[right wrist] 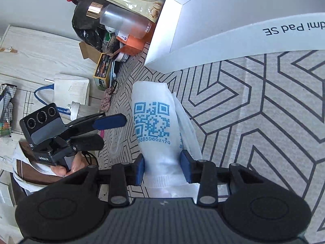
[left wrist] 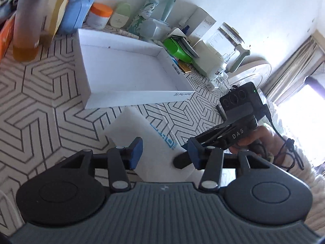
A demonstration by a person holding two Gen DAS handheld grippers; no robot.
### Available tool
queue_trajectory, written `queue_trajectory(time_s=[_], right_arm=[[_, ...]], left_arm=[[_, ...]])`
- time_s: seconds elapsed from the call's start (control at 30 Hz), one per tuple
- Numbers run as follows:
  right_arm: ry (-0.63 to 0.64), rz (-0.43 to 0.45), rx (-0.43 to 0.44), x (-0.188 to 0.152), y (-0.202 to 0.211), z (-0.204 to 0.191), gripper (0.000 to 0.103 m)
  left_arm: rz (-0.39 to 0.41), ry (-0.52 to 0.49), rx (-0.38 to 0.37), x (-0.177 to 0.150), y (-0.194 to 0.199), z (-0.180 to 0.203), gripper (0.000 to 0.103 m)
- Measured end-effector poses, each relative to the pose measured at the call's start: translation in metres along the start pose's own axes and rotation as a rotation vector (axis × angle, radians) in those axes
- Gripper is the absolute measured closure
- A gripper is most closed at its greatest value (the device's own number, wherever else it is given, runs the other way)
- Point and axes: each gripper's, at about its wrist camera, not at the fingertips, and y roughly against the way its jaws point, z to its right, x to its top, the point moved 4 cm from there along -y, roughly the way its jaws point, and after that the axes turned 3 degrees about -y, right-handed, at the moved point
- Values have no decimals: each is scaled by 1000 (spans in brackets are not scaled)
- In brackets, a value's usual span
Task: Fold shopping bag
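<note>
- Right wrist view shows the white shopping bag (right wrist: 154, 122), already a narrow folded bundle with a blue QR code, lying on the patterned counter (right wrist: 254, 111) just below the white tablet box (right wrist: 203, 36).
- Right gripper (right wrist: 164, 167) has its jaws pinching the bundle's near end; keep that pinch firm so the layers do not spring apart.
- Left gripper (left wrist: 164, 152) hovers above the bag (left wrist: 142, 134), jaws spread and holding nothing; it could press loose layers flat.

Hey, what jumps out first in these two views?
The white shopping bag with a blue QR code, folded into a narrow bundle on the geometric-patterned tablecloth, lies between the right gripper pads. Behind it sits an open white box; the left gripper hangs open over the bag.
</note>
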Motion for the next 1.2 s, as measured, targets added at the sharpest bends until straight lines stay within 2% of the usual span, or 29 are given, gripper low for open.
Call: queue_trajectory(time_s=[0.13, 0.2, 0.3, 0.4, 0.53, 0.67, 0.73, 0.8, 0.9, 0.97, 1.0, 1.03, 1.2], right_arm=[[19, 58, 21, -6, 1, 0, 65], [20, 85, 33, -9, 2, 1, 65], [21, 125, 52, -13, 3, 2, 66], [23, 165, 70, -18, 4, 3, 64], [25, 186, 97, -26, 3, 2, 64], [28, 201, 125, -34, 1, 1, 64], [29, 209, 139, -38, 0, 0, 64], [30, 216, 153, -43, -1, -1, 64], [32, 228, 174, -49, -2, -2, 64], [29, 237, 193, -52, -2, -2, 65], [21, 238, 219, -52, -1, -3, 65], [15, 231, 249, -52, 0, -3, 65], [42, 236, 317, -54, 6, -12, 65]], left_arm=[[-21, 99, 0, -11, -22, -12, 53], [-15, 184, -54, -17, -33, -19, 46], [6, 232, -86, -23, -38, -20, 43], [26, 243, -90, -27, -42, -15, 36], [52, 188, -32, -26, -45, -1, 36], [57, 172, -14, -26, -50, 2, 36], [63, 182, -29, -26, -52, 0, 34], [71, 200, -79, -26, -53, -6, 26], [75, 227, -138, -28, -51, -8, 24], [117, 203, -158, -30, -45, -4, 31], [137, 183, -156, -30, -41, -2, 47], [162, 167, -169, -31, -37, 2, 51], [241, 146, -234, -37, -20, 13, 53]])
